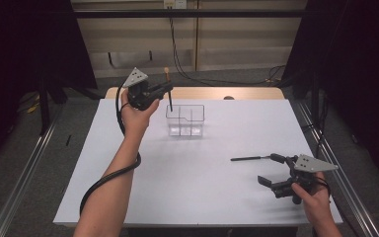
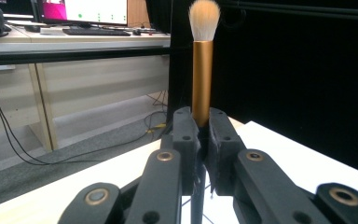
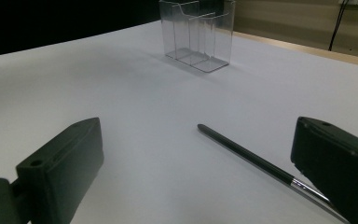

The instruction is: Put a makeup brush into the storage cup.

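A makeup brush point(image 2: 202, 79) with a gold ferrule and pale bristles stands upright, bristles up, and my left gripper point(image 2: 202, 128) is shut on its stem. In the high view my left gripper point(image 1: 168, 89) holds this brush point(image 1: 168, 81) above the left rear corner of a clear plastic organizer point(image 1: 185, 120), the black handle pointing down at it. My right gripper point(image 1: 271, 169) rests open near the table's front right. A thin dark brush point(image 1: 249, 158) lies flat on the table, its right end by the far jaw. In the right gripper view that thin brush point(image 3: 247, 156) runs toward the right jaw of my right gripper point(image 3: 198, 140), and the organizer point(image 3: 198, 35) stands farther off.
The white table top point(image 1: 202, 197) is bordered at the back by a wooden strip point(image 1: 246, 93). Cables trail on the floor behind it. Metal rails run along both sides of the table. A desk with a monitor point(image 2: 88, 10) stands in the background.
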A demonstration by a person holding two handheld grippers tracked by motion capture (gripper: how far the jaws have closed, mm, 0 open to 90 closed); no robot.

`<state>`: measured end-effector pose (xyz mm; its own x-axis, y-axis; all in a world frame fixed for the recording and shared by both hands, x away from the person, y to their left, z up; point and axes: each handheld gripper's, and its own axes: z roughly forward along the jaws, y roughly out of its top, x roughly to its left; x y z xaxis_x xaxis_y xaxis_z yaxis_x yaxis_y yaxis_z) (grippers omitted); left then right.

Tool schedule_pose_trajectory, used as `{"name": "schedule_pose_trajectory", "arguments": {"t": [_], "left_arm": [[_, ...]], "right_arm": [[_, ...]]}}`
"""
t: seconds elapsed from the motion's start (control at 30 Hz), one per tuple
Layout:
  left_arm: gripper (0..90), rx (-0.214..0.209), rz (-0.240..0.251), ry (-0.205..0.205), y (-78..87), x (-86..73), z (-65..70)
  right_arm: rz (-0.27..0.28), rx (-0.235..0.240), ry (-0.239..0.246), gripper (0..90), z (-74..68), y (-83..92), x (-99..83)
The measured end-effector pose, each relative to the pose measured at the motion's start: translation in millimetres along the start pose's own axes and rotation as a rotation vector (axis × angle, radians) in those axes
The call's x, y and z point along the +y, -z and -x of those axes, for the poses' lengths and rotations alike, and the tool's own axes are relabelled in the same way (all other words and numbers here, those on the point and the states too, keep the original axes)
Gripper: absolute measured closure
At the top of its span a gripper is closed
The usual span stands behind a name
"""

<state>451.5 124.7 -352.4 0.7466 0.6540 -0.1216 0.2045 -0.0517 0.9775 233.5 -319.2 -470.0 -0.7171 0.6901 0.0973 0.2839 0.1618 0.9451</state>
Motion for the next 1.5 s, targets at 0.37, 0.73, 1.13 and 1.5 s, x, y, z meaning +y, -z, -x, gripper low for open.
{"name": "schedule_pose_trajectory", "arguments": {"t": [0.37,0.73,1.13,1.5], "left_arm": [[83.6,0.012,-0.002,0.006,-5.6,-3.0,-1.8],[83.5,0.020,-0.013,0.000,-8.8,-8.6,-3.7],[83.5,0.018,-0.023,0.002,-10.8,-14.3,-4.1],[83.5,0.020,-0.027,0.001,-11.7,-21.2,-4.0]], "right_arm": [[0.002,-0.001,0.001,1.9,0.4,1.0,0.3],[0.003,-0.001,-0.001,1.9,0.6,1.3,-0.1],[-0.003,0.001,0.006,1.9,-0.2,0.1,-0.2],[0.002,-0.001,0.005,1.8,-0.2,1.9,0.5]]}}
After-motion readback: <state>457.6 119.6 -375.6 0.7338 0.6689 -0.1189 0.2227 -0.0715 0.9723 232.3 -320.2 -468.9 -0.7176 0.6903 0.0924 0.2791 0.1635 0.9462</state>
